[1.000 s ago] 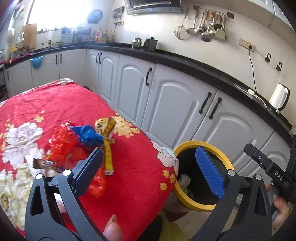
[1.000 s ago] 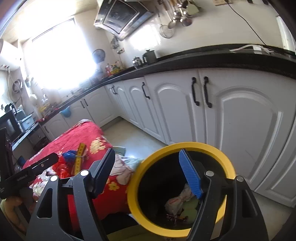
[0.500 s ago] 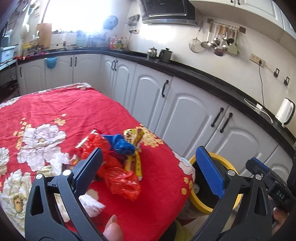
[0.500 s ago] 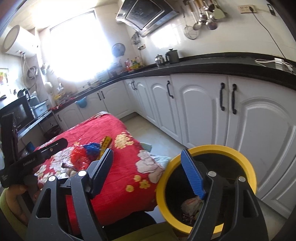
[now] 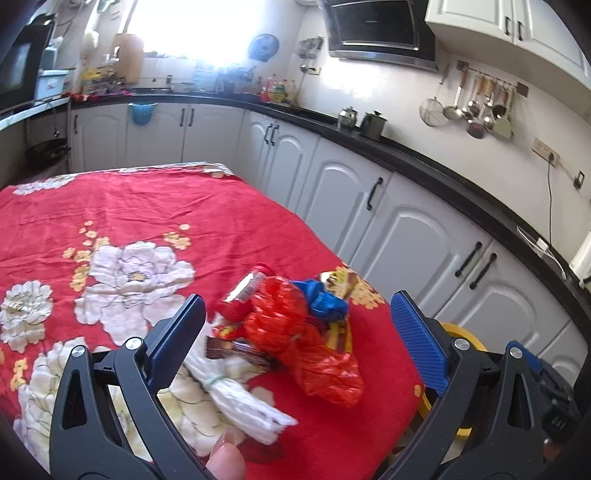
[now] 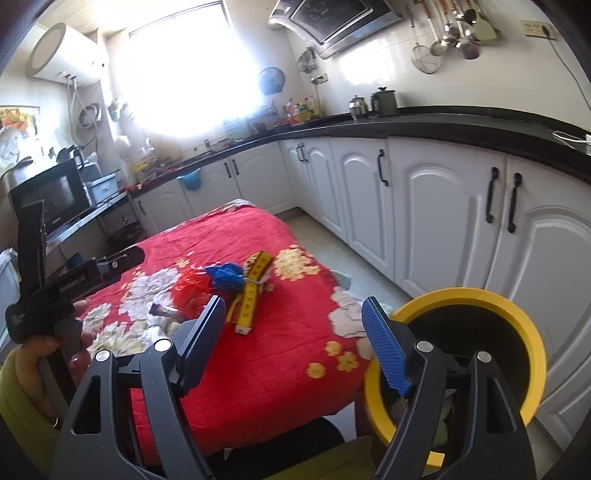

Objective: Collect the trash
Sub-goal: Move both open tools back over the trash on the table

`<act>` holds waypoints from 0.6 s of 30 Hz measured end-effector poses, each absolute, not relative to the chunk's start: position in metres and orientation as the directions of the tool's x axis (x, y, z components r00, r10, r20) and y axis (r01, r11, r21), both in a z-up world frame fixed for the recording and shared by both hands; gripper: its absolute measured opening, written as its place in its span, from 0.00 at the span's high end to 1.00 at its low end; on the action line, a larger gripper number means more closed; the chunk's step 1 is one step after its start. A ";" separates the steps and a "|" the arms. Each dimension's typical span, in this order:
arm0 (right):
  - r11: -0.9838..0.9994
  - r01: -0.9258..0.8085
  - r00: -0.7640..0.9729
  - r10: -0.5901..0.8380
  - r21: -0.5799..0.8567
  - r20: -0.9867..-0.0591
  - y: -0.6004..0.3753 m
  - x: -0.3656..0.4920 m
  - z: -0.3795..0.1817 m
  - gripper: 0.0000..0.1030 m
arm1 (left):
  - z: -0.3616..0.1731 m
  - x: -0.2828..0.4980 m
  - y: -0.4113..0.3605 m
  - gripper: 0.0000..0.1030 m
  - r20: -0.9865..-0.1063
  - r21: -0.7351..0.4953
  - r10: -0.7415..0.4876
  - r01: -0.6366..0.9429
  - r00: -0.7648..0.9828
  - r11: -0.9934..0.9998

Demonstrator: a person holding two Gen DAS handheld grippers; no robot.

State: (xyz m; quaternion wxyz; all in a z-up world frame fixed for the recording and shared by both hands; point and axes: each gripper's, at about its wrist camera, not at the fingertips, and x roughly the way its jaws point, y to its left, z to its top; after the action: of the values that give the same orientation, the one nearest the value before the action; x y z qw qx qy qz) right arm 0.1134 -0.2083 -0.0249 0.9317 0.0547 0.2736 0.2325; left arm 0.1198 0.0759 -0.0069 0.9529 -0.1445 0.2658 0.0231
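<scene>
- Holding both your left gripper (image 5: 295, 325) and right gripper (image 6: 293, 325) spread wide, you grasp nothing.
- Trash pile (image 5: 295, 325) sits near the table's (image 5: 129, 206) bin-side edge.
- Yellow-rimmed bin (image 6: 517, 314) stands just beside that edge.

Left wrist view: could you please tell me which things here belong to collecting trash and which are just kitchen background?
Job:
red plastic bag
blue bag
white bundle
dark wrapper
yellow-rimmed bin

Background:
range hood
hanging utensils
two pots
</scene>
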 end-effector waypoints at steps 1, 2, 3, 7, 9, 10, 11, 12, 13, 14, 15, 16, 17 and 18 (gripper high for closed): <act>0.884 -0.410 0.738 0.467 0.226 -0.487 -0.204 0.113 -0.026 0.28 | -0.006 0.119 0.082 0.11 -0.514 -0.268 -0.028 -0.129 0.857 0.955; 0.879 -0.421 0.731 0.475 0.225 -0.490 -0.199 0.113 -0.026 0.28 | -0.006 0.119 0.086 0.11 -0.514 -0.270 -0.025 -0.134 0.857 0.954; 0.874 -0.430 0.722 0.483 0.226 -0.495 -0.193 0.113 -0.027 0.28 | -0.006 0.118 0.090 0.11 -0.514 -0.273 -0.022 -0.139 0.857 0.952; 0.860 -0.458 0.693 0.504 0.225 -0.516 -0.175 0.117 -0.033 0.28 | -0.010 0.116 0.109 0.11 -0.527 -0.296 -0.027 -0.153 0.850 0.943; 0.854 -0.470 0.680 0.511 0.223 -0.526 -0.166 0.119 -0.036 0.28 | -0.012 0.115 0.117 0.11 -0.534 -0.302 -0.033 -0.155 0.845 0.941; 0.850 -0.478 0.672 0.516 0.221 -0.531 -0.160 0.120 -0.038 0.28 | -0.013 0.115 0.120 0.11 -0.539 -0.308 -0.039 -0.154 0.841 0.939; 0.846 -0.486 0.663 0.521 0.220 -0.538 -0.154 0.122 -0.040 0.28 | -0.015 0.115 0.124 0.13 -0.544 -0.315 -0.047 -0.152 0.838 0.937; 0.842 -0.493 0.652 0.525 0.219 -0.547 -0.148 0.124 -0.042 0.28 | -0.017 0.116 0.127 0.17 -0.549 -0.322 -0.056 -0.149 0.834 0.935; 0.838 -0.499 0.646 0.529 0.221 -0.550 -0.144 0.125 -0.043 0.28 | -0.019 0.116 0.130 0.18 -0.553 -0.330 -0.067 -0.145 0.830 0.933; 0.834 -0.506 0.638 0.533 0.219 -0.556 -0.139 0.127 -0.045 0.28 | -0.021 0.117 0.134 0.23 -0.558 -0.347 -0.087 -0.137 0.825 0.928; 0.833 -0.510 0.633 0.533 0.216 -0.561 -0.135 0.128 -0.048 0.28 | -0.024 0.118 0.137 0.30 -0.562 -0.364 -0.108 -0.128 0.820 0.922; 0.830 -0.515 0.626 0.534 0.214 -0.568 -0.130 0.131 -0.050 0.28 | -0.027 0.119 0.139 0.33 -0.567 -0.381 -0.130 -0.120 0.813 0.917; 0.828 -0.517 0.617 0.536 0.216 -0.577 -0.126 0.134 -0.053 0.28 | -0.032 0.121 0.143 0.39 -0.578 -0.396 -0.153 -0.112 0.801 0.912; 0.825 -0.520 0.609 0.539 0.220 -0.582 -0.123 0.136 -0.056 0.29 | -0.034 0.122 0.143 0.45 -0.585 -0.400 -0.164 -0.107 0.794 0.910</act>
State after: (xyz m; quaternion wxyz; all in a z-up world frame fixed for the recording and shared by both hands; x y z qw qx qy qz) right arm 0.1364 -0.1232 -0.0555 0.8967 0.0145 0.3294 0.2952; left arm 0.1220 0.1433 -0.0345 0.9234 -0.2111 0.3202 -0.0153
